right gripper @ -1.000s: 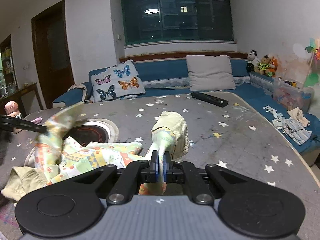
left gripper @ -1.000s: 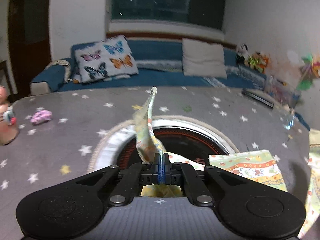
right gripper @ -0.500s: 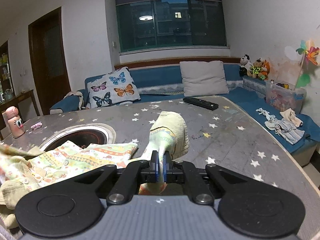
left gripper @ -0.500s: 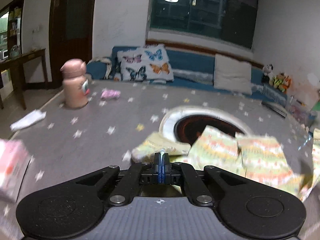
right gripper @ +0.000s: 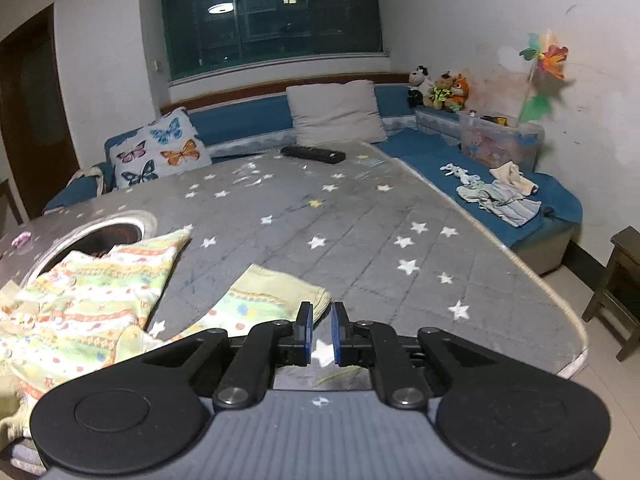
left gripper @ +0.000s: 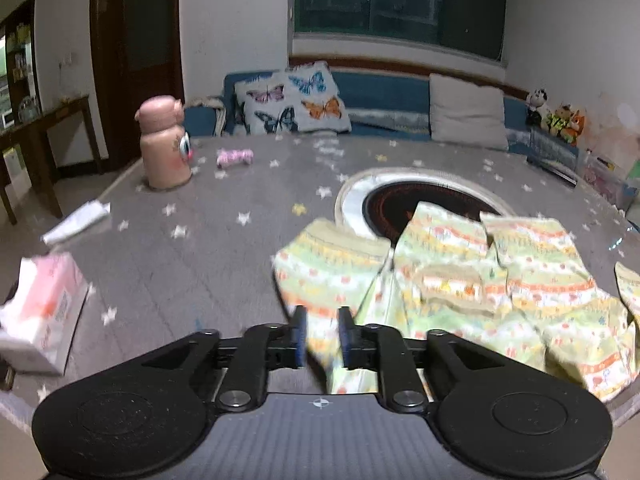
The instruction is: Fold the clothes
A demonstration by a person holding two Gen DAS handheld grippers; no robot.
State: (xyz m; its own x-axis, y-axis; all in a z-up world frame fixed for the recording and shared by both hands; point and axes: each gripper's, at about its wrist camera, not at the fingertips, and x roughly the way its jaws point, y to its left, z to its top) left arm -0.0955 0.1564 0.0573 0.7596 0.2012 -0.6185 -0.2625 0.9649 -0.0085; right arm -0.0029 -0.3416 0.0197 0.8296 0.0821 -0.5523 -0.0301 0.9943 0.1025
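A small yellow-green patterned garment lies spread on the grey star-print table cover. My left gripper is open, its fingers either side of the garment's near left sleeve, which lies loose between them. In the right wrist view the garment lies at the left and its other sleeve lies flat just left of my right gripper. The right gripper is open and empty above a white star on the cover.
A round cooktop recess sits in the table behind the garment. A pink pig bottle, a small pink toy and a tissue pack lie to the left. A remote lies at the far edge. A sofa with clothes is on the right.
Both grippers were shut on the garment's sleeves and held them up. Both have since lowered the sleeves onto the table and opened. The garment now lies flat.
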